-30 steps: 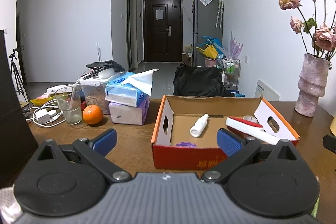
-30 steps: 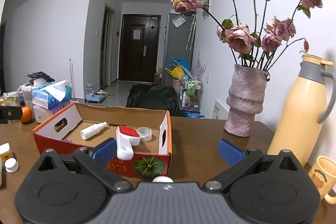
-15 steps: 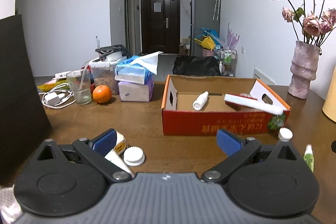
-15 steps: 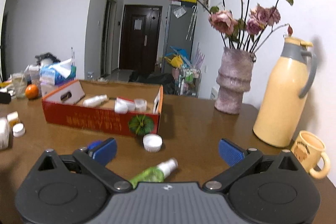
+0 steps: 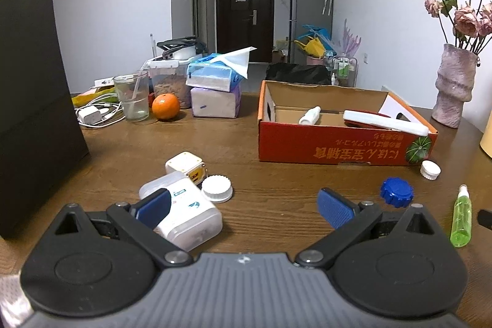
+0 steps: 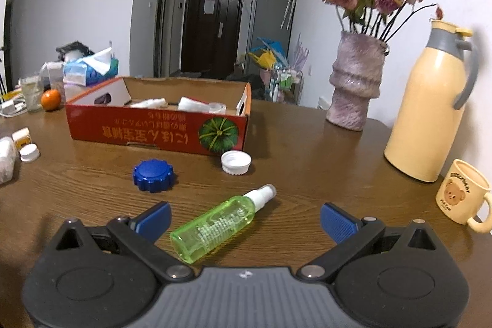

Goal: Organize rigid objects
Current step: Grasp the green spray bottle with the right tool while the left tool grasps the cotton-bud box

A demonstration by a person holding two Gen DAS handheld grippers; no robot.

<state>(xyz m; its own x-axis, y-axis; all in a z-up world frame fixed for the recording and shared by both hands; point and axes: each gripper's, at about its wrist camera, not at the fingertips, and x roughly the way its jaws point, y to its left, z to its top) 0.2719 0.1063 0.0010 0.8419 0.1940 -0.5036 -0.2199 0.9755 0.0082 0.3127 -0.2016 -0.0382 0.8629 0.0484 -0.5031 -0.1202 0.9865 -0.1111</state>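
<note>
A red cardboard box [image 5: 338, 148] [image 6: 160, 129] stands open on the brown table and holds a small white bottle [image 5: 310, 115] and a red-and-white tool [image 5: 384, 122]. My left gripper [image 5: 244, 206] is open, low over the table; a white plastic case [image 5: 187, 212] lies by its left finger, with a white cube [image 5: 184, 163] and a white cap [image 5: 216, 188] just beyond. A blue lid [image 5: 396, 192] [image 6: 152, 175] and another white cap [image 5: 430, 169] [image 6: 236, 162] lie before the box. My right gripper [image 6: 244, 219] is open, with a green spray bottle [image 6: 221, 222] [image 5: 460, 220] lying between its fingers.
A black bag [image 5: 33, 100] stands at the left. Behind are a glass [image 5: 132, 97], an orange [image 5: 166, 106], tissue packs [image 5: 215, 91] and a charger with cable [image 5: 92, 114]. At the right stand a vase of dried roses [image 6: 356, 82], a yellow jug [image 6: 430, 109] and a bear mug [image 6: 464, 195].
Both grippers have drawn back from the box and dropped toward the table. The loose items in front of the box came into view, and the green bottle now lies between the right fingers.
</note>
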